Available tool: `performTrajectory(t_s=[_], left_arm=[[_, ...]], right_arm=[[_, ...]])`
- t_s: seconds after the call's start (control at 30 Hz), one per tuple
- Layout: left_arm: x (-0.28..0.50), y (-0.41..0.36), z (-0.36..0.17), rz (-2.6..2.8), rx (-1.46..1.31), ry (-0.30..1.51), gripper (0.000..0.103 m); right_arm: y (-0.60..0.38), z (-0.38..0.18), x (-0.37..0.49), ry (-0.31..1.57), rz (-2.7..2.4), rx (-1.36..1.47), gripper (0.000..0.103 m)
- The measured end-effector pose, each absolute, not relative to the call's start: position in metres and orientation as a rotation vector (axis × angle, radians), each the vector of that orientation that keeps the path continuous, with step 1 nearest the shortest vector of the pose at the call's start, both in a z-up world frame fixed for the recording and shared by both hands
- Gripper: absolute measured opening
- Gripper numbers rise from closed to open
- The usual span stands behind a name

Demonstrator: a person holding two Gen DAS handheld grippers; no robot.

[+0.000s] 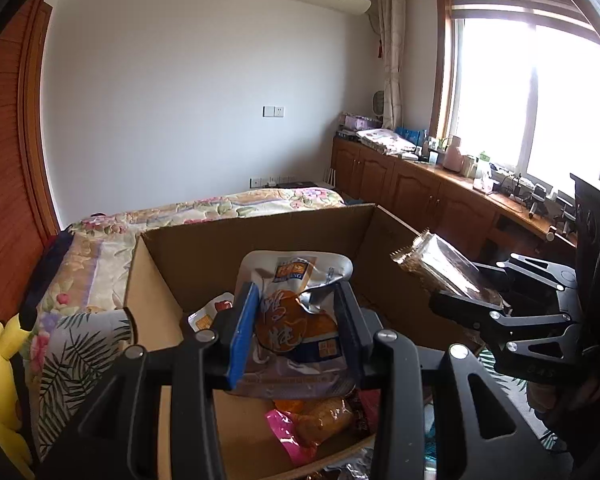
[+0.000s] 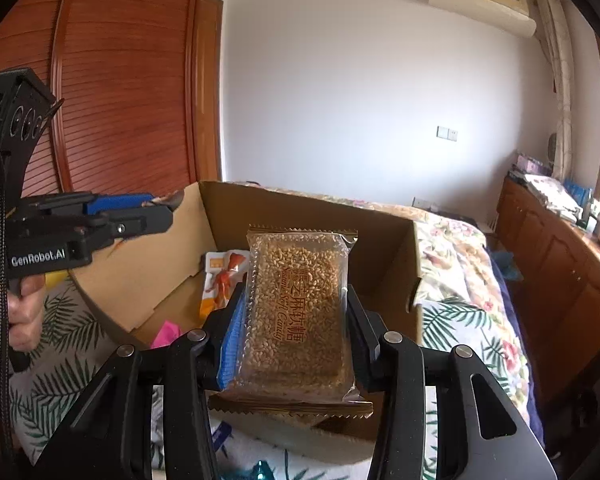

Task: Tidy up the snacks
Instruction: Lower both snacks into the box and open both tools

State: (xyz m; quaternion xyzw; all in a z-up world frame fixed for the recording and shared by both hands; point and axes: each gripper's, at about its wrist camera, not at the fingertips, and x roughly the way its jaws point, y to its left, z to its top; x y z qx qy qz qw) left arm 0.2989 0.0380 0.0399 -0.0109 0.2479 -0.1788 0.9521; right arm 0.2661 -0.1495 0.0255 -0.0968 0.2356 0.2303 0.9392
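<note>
An open cardboard box (image 1: 260, 236) sits on the bed; it also shows in the right wrist view (image 2: 308, 208). My left gripper (image 1: 298, 316) is shut on a silver snack pouch (image 1: 292, 320) with orange print and holds it over the box. My right gripper (image 2: 296, 320) is shut on a clear sesame candy pack (image 2: 298, 308) above the box's near edge. From the left wrist view the right gripper (image 1: 472, 300) holds that pack (image 1: 444, 268) at the box's right side. Inside the box lie a pink wrapped snack (image 1: 312, 424) and an orange-white packet (image 2: 224, 276).
The bed has a floral and leaf-print cover (image 1: 84, 340). A yellow plush toy (image 1: 4, 360) lies at its left edge. Wooden cabinets (image 1: 420, 188) with clutter run under the window on the right. A wooden wardrobe (image 2: 120, 80) stands on the left.
</note>
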Motion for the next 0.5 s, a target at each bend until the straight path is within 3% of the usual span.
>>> performTrajectory(t_s=[0.5], left_arm=[[0.319, 0.026, 0.014, -0.356, -0.005, 0.571, 0.038]], right_arm=[[-0.133, 0.001, 0.29, 0.526, 0.504, -0.203, 0.046]])
